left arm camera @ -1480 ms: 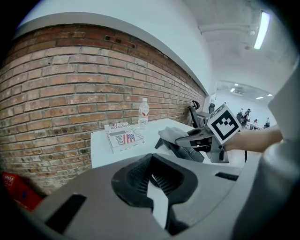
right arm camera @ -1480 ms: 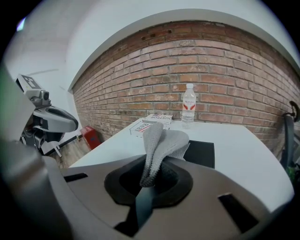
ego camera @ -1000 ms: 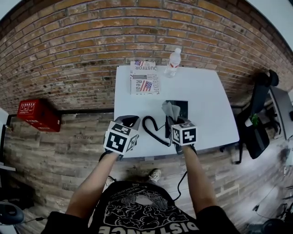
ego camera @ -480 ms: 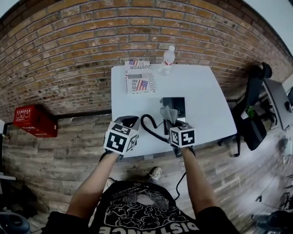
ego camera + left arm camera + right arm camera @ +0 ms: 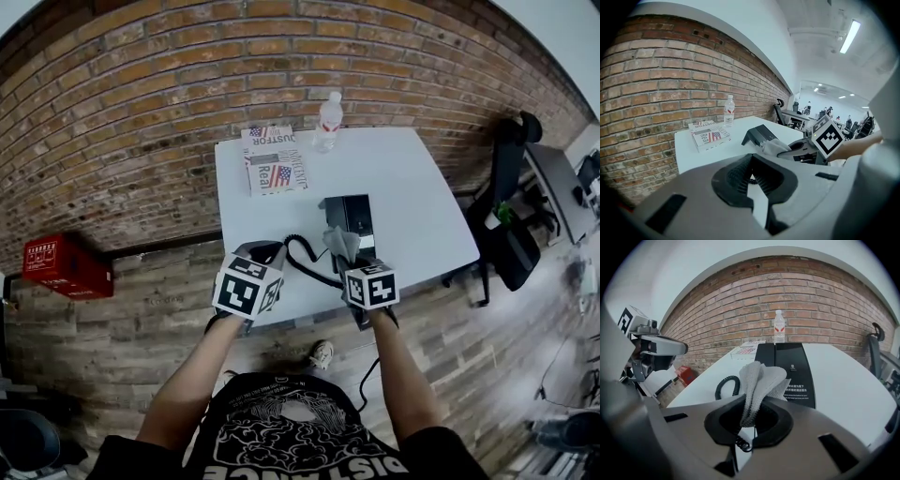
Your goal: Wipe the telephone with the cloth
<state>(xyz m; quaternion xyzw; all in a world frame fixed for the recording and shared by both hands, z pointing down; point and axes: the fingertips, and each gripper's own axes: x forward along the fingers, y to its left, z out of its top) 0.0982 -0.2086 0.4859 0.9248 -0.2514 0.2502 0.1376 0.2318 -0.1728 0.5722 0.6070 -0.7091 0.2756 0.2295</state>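
2 grippers have barely shifted in the last second. The right gripper (image 5: 351, 261) stays clamped on the cloth (image 5: 342, 242), which is bunched at the 6 o'clock end of the telephone (image 5: 349, 211) on the table (image 5: 412, 187). The left gripper (image 5: 262, 251), jaws together and empty, waits at 9 o'clock. Wiping has likely stalled.

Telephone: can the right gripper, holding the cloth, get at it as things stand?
Probably yes. The right gripper is shut on the cloth, and the telephone lies straight ahead on the table with nothing between; the coiled cord sits off to the left.
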